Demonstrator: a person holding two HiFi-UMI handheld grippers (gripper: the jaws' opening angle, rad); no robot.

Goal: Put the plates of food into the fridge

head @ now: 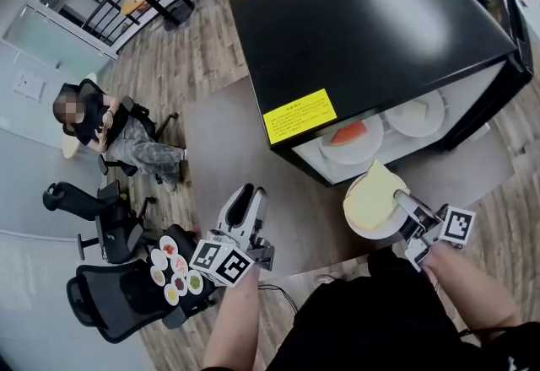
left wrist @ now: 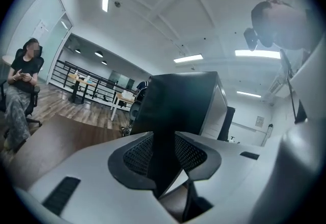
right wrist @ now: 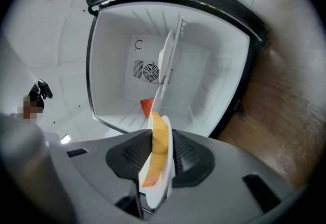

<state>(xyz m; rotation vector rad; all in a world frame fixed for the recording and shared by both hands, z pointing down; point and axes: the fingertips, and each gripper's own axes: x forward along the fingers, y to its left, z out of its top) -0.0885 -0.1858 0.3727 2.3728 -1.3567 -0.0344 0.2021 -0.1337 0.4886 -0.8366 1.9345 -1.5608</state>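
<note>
- On the black top of the fridge (head: 363,32), a yellow label (head: 299,115); its print is too small to read.
- Right gripper (head: 402,201) clamps a plate (head: 369,209) of yellow food just before the open fridge.
- Inside, two plates (head: 350,142), one bearing red food.
- Left gripper (head: 245,196): jaws apart, empty.

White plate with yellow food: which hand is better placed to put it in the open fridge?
Right. The right claw is clamped on the white plate of yellow food, looking straight into the open black fridge. The left claw holds no plate, off to the side.
</note>
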